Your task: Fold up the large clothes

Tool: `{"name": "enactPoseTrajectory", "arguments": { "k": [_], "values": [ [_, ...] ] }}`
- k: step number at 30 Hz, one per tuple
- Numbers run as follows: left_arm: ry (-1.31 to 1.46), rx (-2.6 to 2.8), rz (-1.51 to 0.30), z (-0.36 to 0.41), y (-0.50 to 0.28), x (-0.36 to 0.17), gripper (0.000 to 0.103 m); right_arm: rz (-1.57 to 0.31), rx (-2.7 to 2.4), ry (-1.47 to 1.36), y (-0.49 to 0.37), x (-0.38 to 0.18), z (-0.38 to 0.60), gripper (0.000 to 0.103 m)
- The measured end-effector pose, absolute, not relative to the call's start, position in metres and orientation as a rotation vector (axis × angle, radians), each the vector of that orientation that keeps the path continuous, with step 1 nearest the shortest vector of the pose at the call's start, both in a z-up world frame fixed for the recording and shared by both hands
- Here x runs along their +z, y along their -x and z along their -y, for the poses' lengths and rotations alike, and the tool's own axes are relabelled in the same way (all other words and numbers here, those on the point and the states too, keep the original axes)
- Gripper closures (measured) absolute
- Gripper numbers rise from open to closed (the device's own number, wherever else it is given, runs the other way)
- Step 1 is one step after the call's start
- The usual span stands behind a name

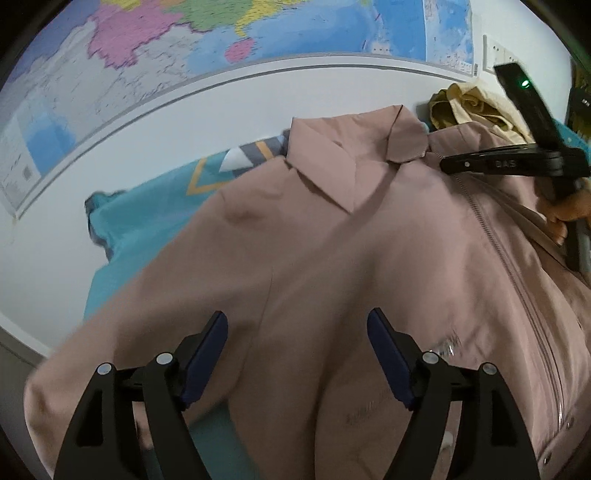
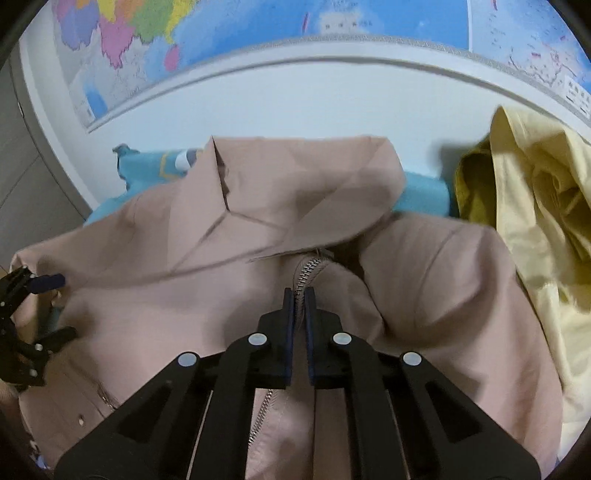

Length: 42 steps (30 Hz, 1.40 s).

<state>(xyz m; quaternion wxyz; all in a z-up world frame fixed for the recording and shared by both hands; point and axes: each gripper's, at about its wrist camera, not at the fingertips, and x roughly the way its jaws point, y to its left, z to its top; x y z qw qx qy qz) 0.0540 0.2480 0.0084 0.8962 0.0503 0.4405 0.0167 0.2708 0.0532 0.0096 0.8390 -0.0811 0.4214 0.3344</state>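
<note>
Both grippers hang over a large pink jacket (image 1: 332, 229) that lies spread on a teal blanket (image 1: 147, 221) against the white wall. Nearest to the viewer, the left gripper (image 1: 297, 354) has its blue pads (image 1: 207, 354) spread wide above the jacket's shoulder part, and no cloth is between them. The right gripper (image 2: 300, 314) has its jaws almost pressed together, pinching the zipper edge (image 2: 304, 271) of the jacket just below the collar (image 2: 295, 192). A person's hand (image 1: 565, 214) holds this gripper's handle. A crumpled yellow garment (image 2: 532, 206) lies beside the jacket on the right. A coloured map (image 2: 258, 26) hangs on the wall above.
</note>
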Motion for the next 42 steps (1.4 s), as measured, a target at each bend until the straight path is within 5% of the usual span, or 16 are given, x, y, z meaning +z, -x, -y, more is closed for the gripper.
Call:
{"name": "enactPoseTrajectory", "arguments": {
  "k": [4,7,14,18,26,29,30,31,32,34,42],
  "values": [
    [-0.074,0.011,-0.924,-0.255,-0.019,0.002,0.022,-0.893,0.749,0.105,-0.25,0.02,-0.015,0.06],
    [-0.025,0.007,-0.939,-0.265,0.012,-0.002,0.022,-0.85,0.793,0.041,-0.216,0.04,0.031,0.051],
    [0.146,-0.099,-0.947,-0.273,0.065,-0.002,0.018,-0.988,0.913,-0.194,-0.117,0.028,0.14,0.049],
    [0.147,-0.205,-0.948,-0.252,0.086,-0.002,0.009,-1.074,0.932,-0.313,-0.078,0.007,0.165,0.048],
    [0.148,-0.229,-1.024,-0.223,0.098,-0.028,0.009,-1.18,0.925,-0.449,-0.053,-0.022,0.172,0.039],
    [0.168,-0.185,-1.012,-0.226,0.1,-0.025,0.036,-1.189,0.947,-0.456,-0.049,-0.02,0.164,0.033],
    [0.175,-0.167,-1.011,-0.228,0.101,-0.024,0.057,-1.192,0.953,-0.437,-0.048,-0.02,0.159,0.033],
    [0.194,-0.148,-1.012,-0.233,0.101,-0.023,0.077,-1.192,0.956,-0.418,-0.046,-0.019,0.157,0.041],
    [0.231,-0.124,-1.021,-0.24,0.101,-0.023,0.083,-1.202,0.97,-0.427,-0.046,-0.021,0.158,0.068],
    [0.304,-0.129,-1.012,-0.251,0.105,-0.019,0.093,-1.242,0.986,-0.468,-0.046,-0.028,0.159,0.094],
    [0.296,-0.118,-0.995,-0.256,0.128,-0.004,0.095,-1.066,1.037,-0.347,-0.021,0.025,0.174,0.095]
  ]
}}
